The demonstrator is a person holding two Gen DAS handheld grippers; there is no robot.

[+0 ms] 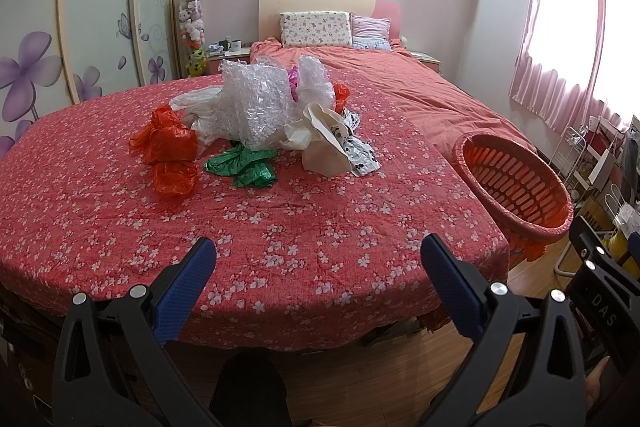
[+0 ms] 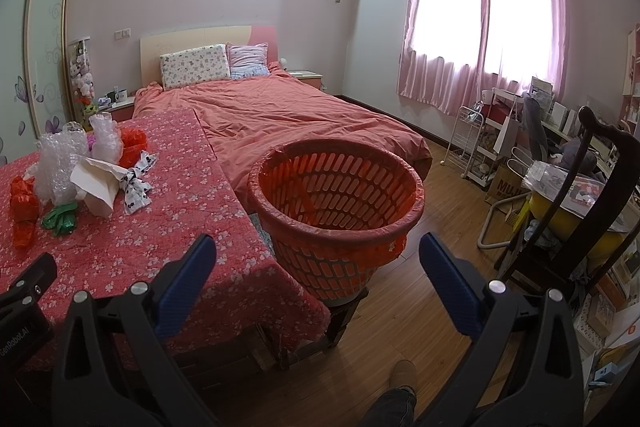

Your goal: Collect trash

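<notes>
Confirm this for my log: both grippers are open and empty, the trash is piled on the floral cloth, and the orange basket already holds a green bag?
Not quite: the orange basket is empty in the right wrist view. The green bag lies on the floral cloth with the pile. The rest stands.

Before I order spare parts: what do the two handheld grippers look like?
The left gripper and right gripper match: black plastic frames with triangular cut-outs, silver round pivot bolts, and flat textured blue finger pads. White lettering marks the bodies: "DAS" on the right one, "GenRobot.AI" on the left one. No cables show.
</notes>
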